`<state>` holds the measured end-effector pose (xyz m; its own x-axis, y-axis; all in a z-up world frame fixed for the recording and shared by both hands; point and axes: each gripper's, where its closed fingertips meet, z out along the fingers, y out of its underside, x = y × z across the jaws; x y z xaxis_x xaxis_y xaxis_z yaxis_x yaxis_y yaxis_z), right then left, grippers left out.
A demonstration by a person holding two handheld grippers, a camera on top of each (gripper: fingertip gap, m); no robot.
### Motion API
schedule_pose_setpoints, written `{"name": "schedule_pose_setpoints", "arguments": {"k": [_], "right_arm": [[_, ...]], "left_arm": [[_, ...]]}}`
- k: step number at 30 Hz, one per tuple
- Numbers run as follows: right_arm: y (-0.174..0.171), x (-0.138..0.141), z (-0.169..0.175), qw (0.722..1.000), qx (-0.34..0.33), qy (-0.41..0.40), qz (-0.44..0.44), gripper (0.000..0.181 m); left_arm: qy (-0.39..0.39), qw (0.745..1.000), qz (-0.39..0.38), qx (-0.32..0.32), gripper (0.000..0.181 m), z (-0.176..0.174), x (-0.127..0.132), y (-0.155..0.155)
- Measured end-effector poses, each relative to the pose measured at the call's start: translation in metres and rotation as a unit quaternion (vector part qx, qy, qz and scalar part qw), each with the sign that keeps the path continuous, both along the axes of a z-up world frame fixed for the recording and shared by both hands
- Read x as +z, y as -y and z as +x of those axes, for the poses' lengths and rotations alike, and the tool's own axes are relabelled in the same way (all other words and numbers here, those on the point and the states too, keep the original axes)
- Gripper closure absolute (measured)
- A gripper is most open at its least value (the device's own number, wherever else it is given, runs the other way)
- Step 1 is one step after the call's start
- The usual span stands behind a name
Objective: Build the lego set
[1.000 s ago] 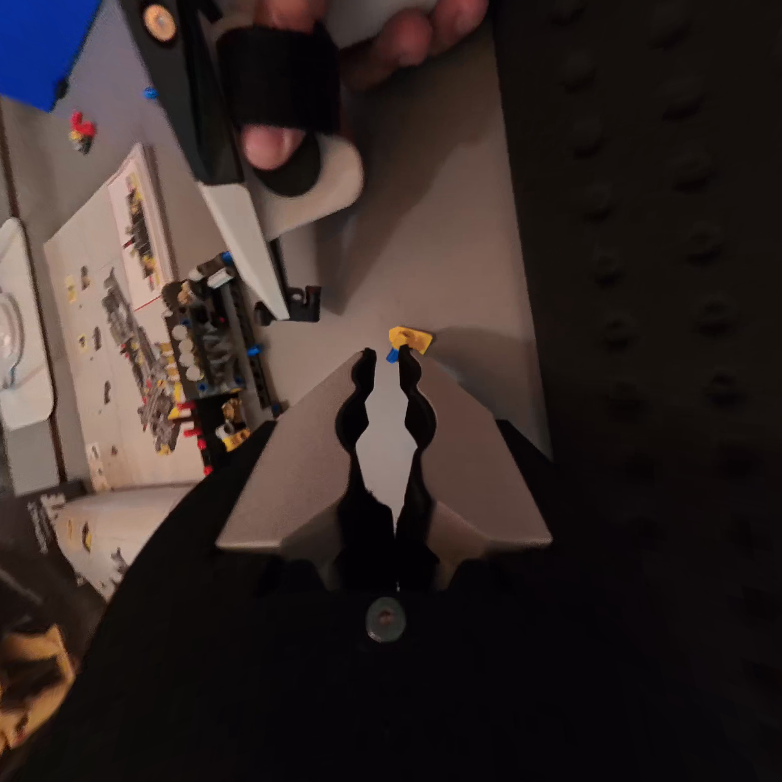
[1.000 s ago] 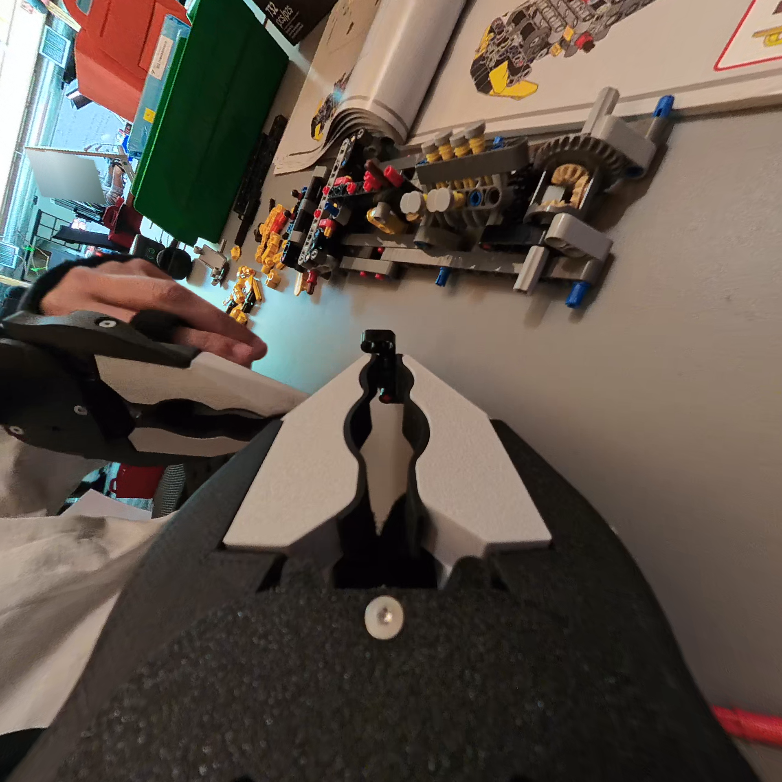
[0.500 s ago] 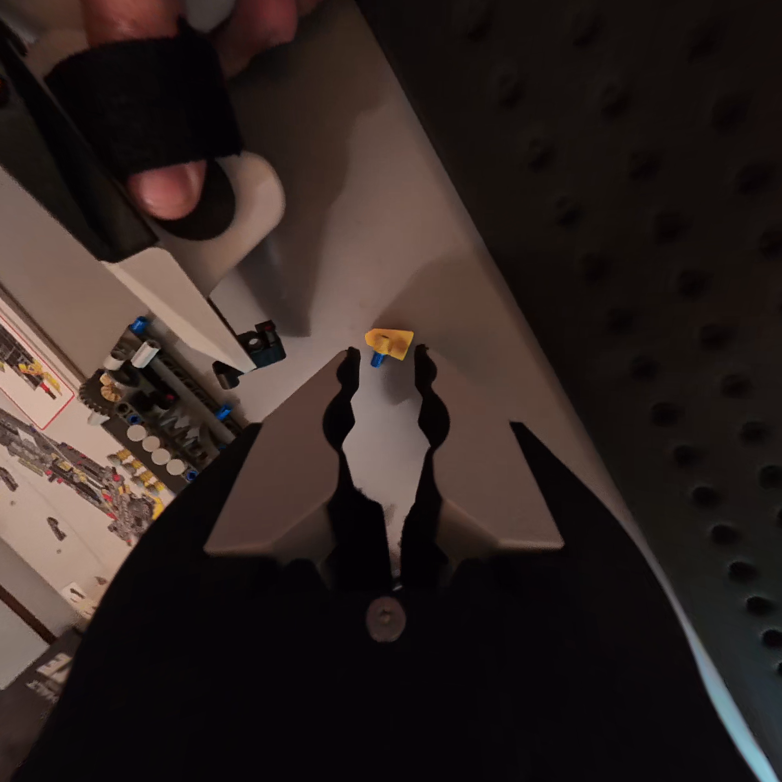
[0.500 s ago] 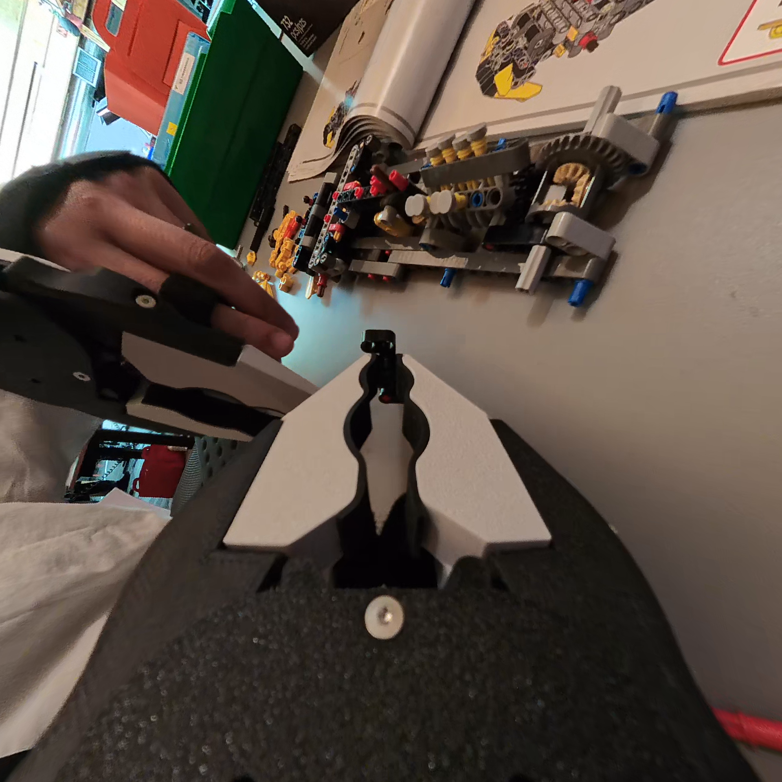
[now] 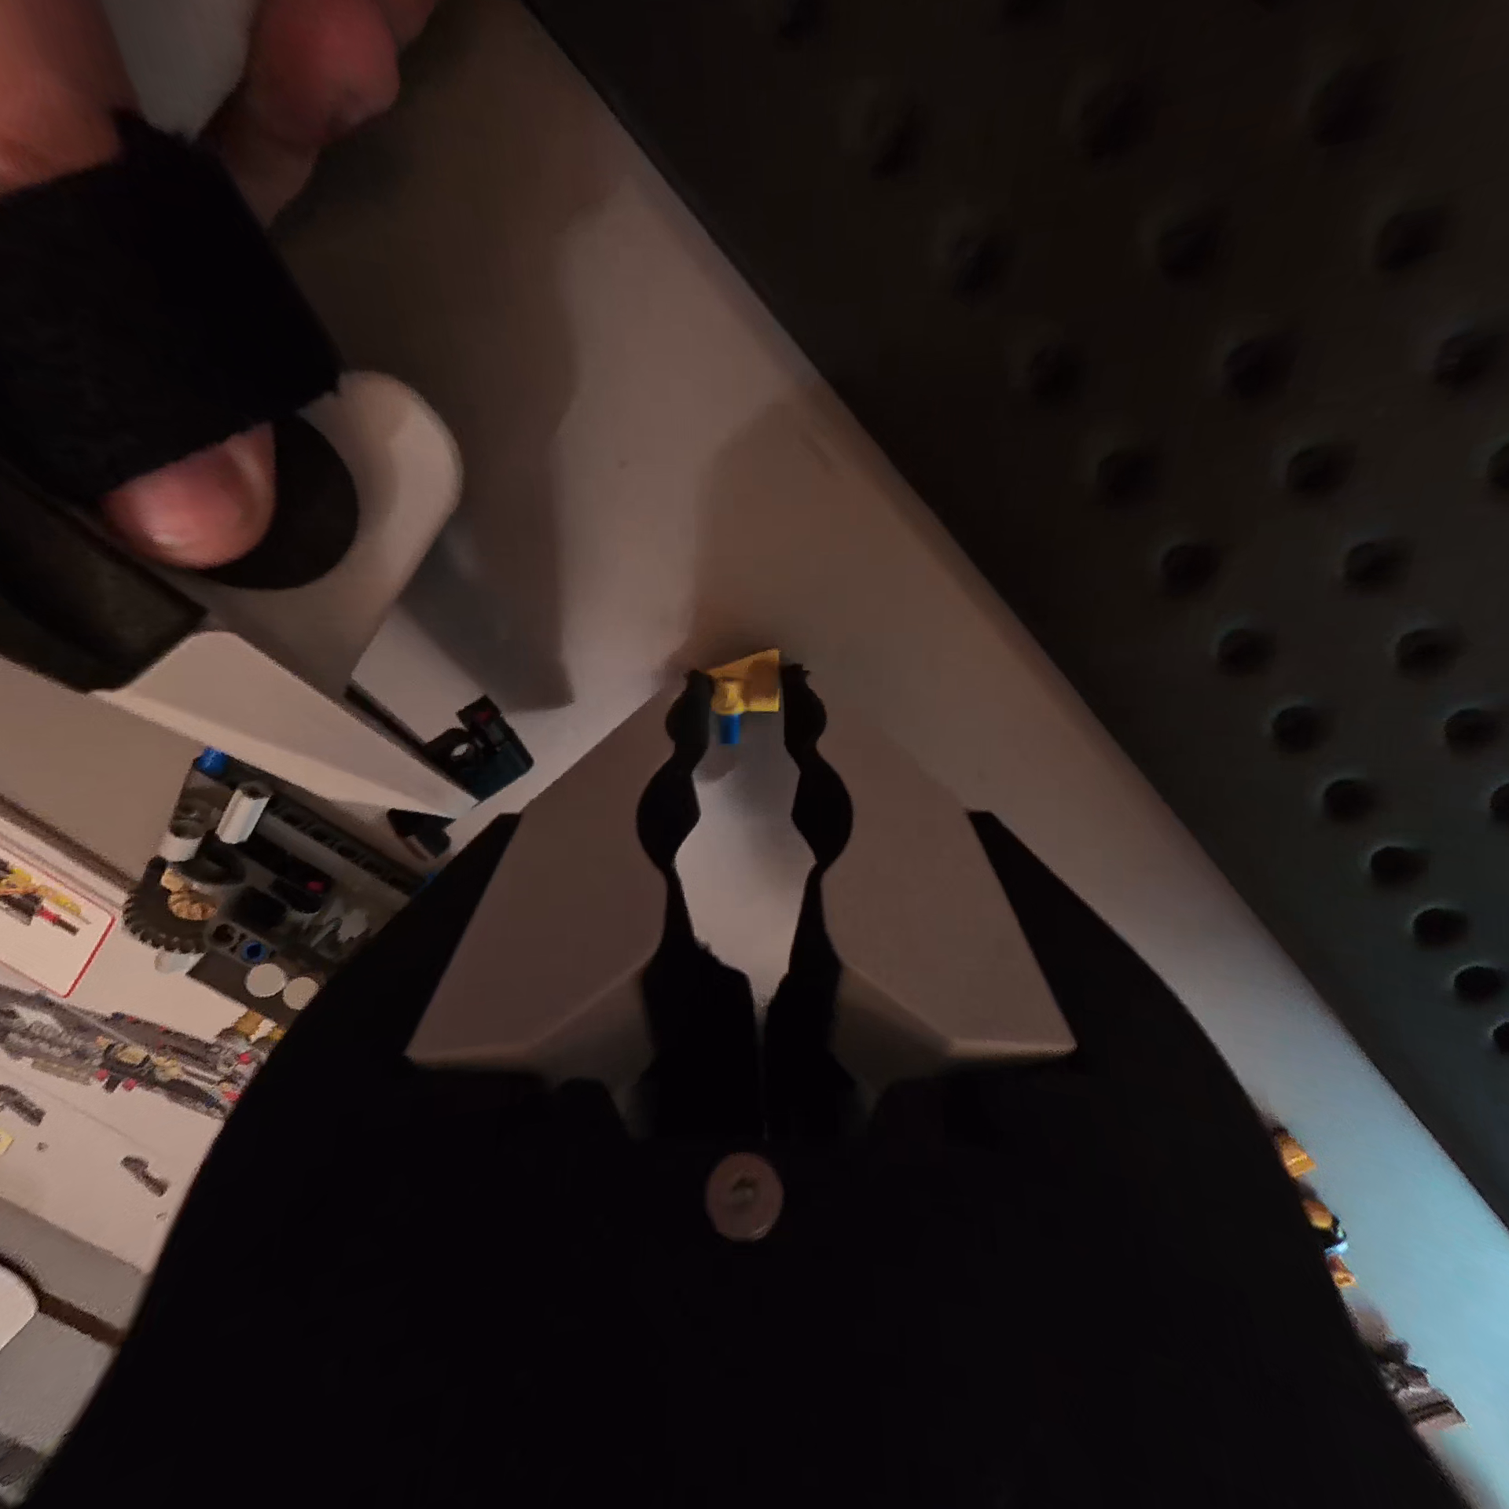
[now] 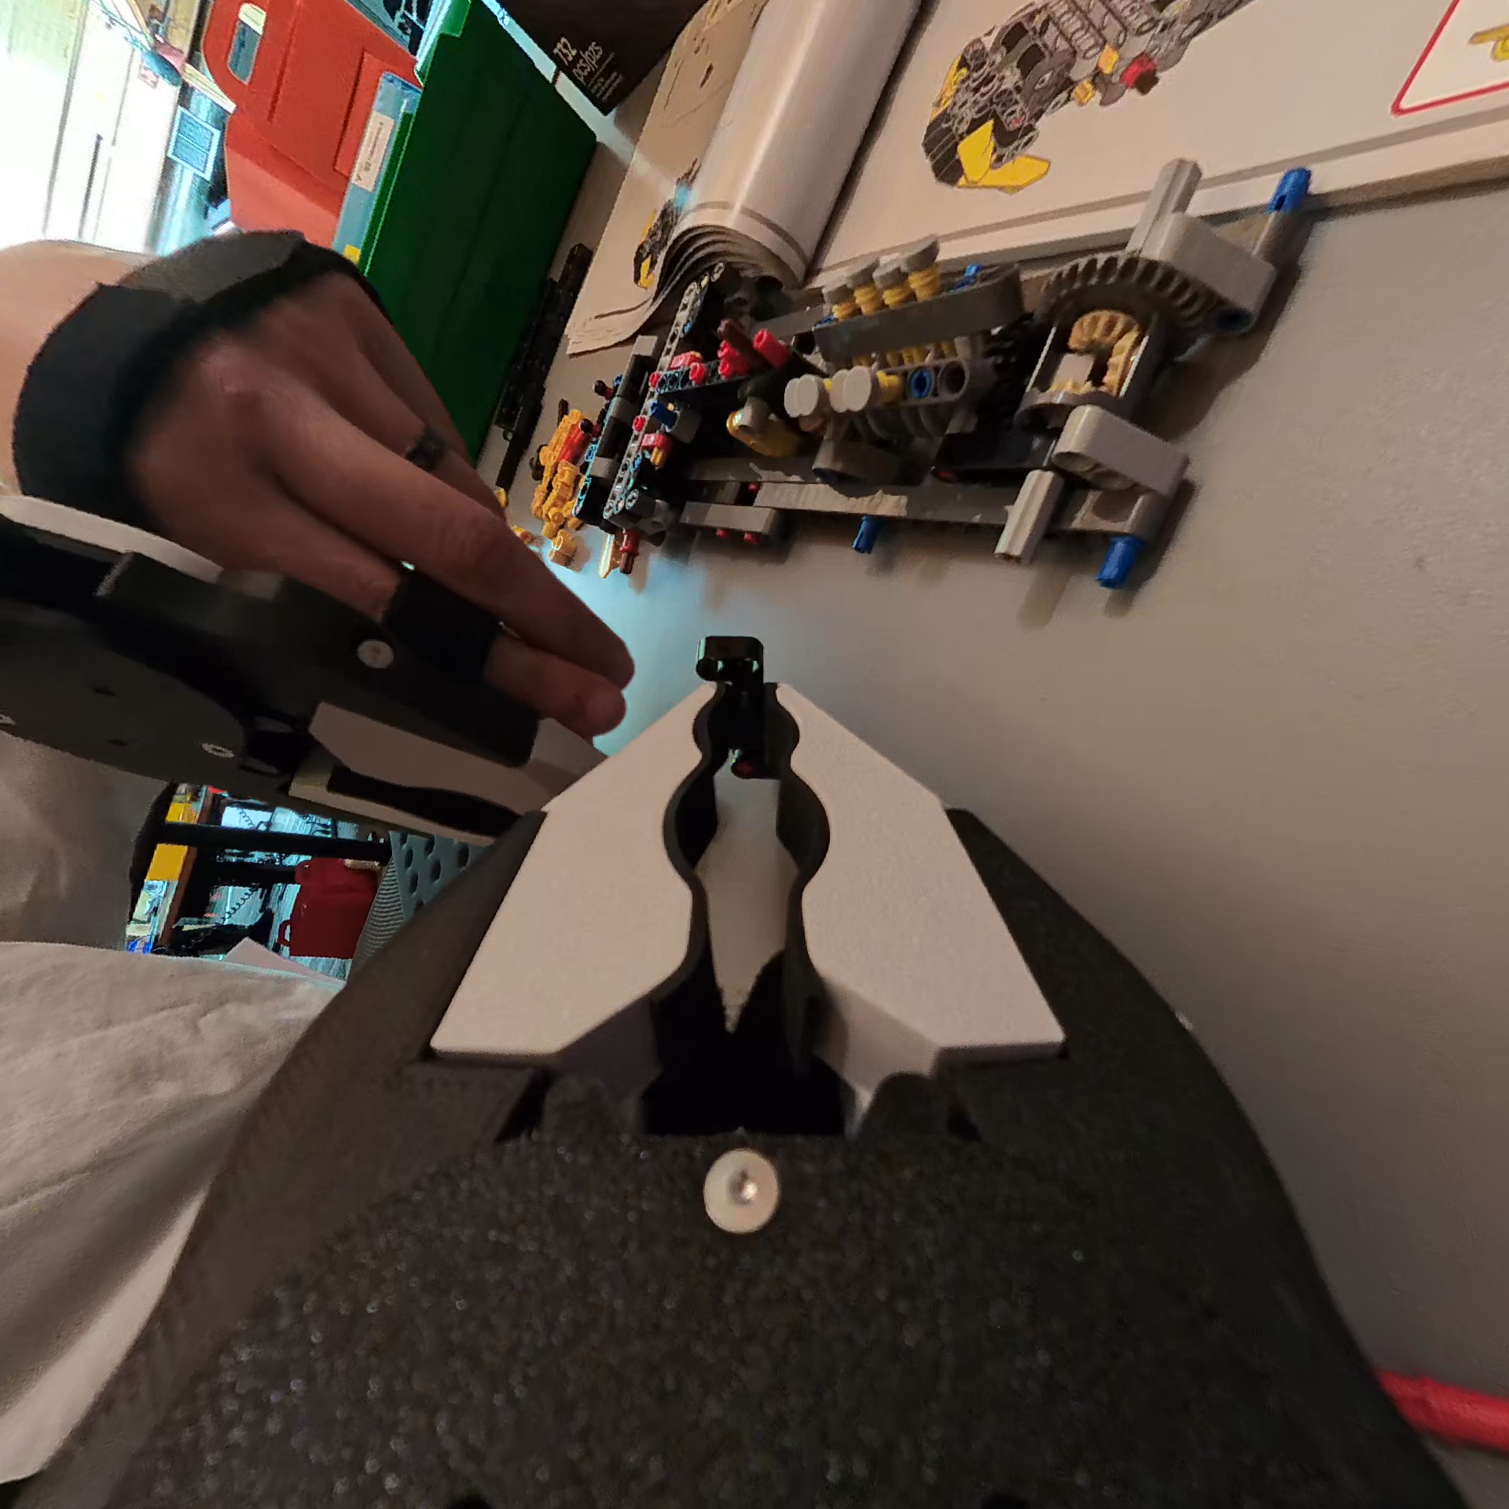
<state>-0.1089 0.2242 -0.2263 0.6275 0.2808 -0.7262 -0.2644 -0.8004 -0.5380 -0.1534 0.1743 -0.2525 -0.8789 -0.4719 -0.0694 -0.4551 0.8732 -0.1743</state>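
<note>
- Since the frame half a second back, my left gripper (image 5: 747, 682) had closed in on the small yellow piece (image 5: 751, 682) with its blue pin, so the piece now sat between the fingertips at centre frame rather than just beyond them.
- Its jaws were narrow, tips at both sides of the piece; I could not tell whether they truly pinched it.
- That piece lay on the grey table (image 5: 620, 408), close to the dark perforated surface (image 5: 1225, 408) filling the upper right.
- My right gripper (image 6: 739, 694) stayed clamped on a small black piece (image 6: 731, 657), which stuck out past the tips at centre frame.
- In the right wrist view, the part-built grey chassis (image 6: 939, 408) lay on the table in the upper middle, against the open instruction booklet (image 6: 898, 122).
- Loose yellow pieces (image 6: 559, 482) sat just left of the chassis.
- A hand (image 6: 327, 457) on the other gripper filled the left of that frame, nearer than before.
- Green (image 6: 482, 220) and red (image 6: 302, 122) bins stood upper left.
</note>
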Motion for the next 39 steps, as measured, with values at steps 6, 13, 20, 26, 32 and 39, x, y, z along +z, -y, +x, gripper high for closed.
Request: {"name": "schedule_pose_setpoints", "arguments": {"k": [6, 13, 20, 26, 32, 39], "right_arm": [[0.000, 0.002, 0.000, 1.000, 0.001, -0.005, 0.002, 0.176], [-0.004, 0.015, 0.013, 0.999, -0.031, -0.017, 0.036, 0.176], [0.013, 0.061, -0.016, 0.968, 0.064, -0.240, 0.037, 0.175], [0.017, 0.080, -0.002, 0.934, 0.073, -0.350, 0.020, 0.176], [0.012, 0.071, 0.001, 0.942, 0.054, -0.332, 0.013, 0.176], [0.010, 0.067, 0.000, 0.945, 0.050, -0.322, 0.007, 0.176]], "left_arm": [[0.040, 0.998, 0.004, 0.048, 0.167, 0.008, 0.002, -0.008], [0.396, 0.881, -0.142, 0.215, 0.167, 0.062, 0.087, -0.024], [0.519, 0.775, -0.264, 0.244, 0.167, 0.061, 0.123, 0.000], [0.545, 0.776, -0.201, 0.245, 0.167, 0.059, 0.117, -0.012], [0.550, 0.779, -0.140, 0.266, 0.167, 0.056, 0.108, -0.031], [0.569, 0.773, -0.145, 0.238, 0.168, 0.057, 0.114, -0.018]]}}
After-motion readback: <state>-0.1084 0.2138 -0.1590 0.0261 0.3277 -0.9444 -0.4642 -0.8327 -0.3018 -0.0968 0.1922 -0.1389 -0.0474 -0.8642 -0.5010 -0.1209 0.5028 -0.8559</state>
